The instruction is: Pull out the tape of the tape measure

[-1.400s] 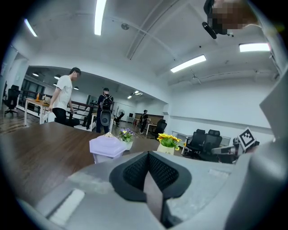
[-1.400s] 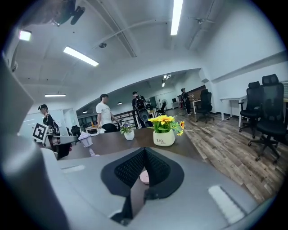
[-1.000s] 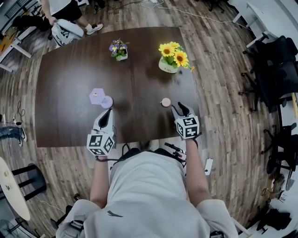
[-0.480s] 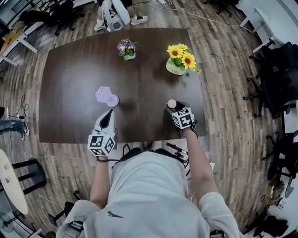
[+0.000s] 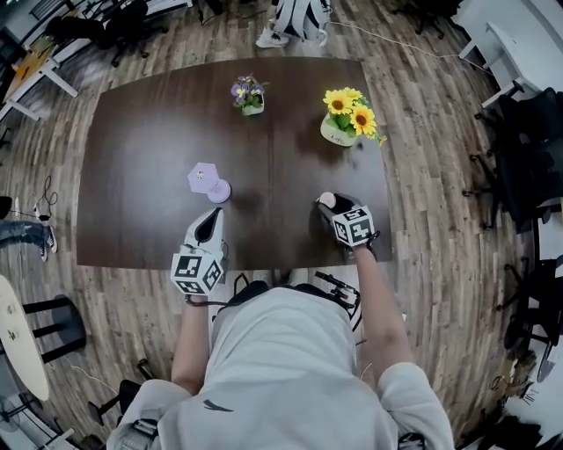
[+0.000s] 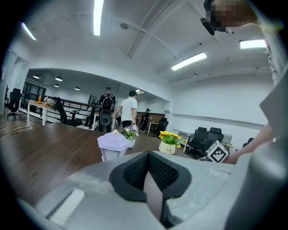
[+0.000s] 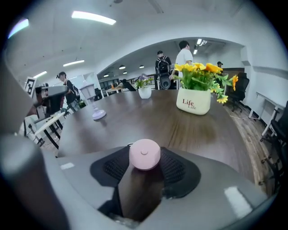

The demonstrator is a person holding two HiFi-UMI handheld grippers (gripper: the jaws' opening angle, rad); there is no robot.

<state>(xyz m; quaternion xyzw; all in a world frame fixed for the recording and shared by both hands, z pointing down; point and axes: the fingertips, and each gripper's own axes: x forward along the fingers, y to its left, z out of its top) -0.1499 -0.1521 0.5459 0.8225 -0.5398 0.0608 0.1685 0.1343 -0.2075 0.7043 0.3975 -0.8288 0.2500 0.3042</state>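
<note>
The tape measure (image 5: 326, 199) is a small round pink case lying flat on the dark wooden table (image 5: 141, 132), near its front right edge. My right gripper (image 5: 328, 208) points down at it; its jaws have just been closing and the pads now touch both sides of the pink case (image 7: 145, 154), with the right gripper (image 7: 145, 162) around it. No tape shows outside the case. My left gripper (image 5: 211, 225) rests near the front edge with its jaws shut and nothing in them, as the left gripper (image 6: 147, 167) view confirms.
A lavender hexagonal ornament (image 5: 203, 177) on a round base stands just ahead of the left gripper. A white pot of sunflowers (image 5: 347, 119) and a small pot of purple flowers (image 5: 249, 94) stand at the back. A person (image 5: 295, 18) walks beyond the far edge.
My right gripper moved forward and down, from just behind the pink case to around it, jaws at its sides. The left gripper stayed put. The person beyond the table walked rightward.
</note>
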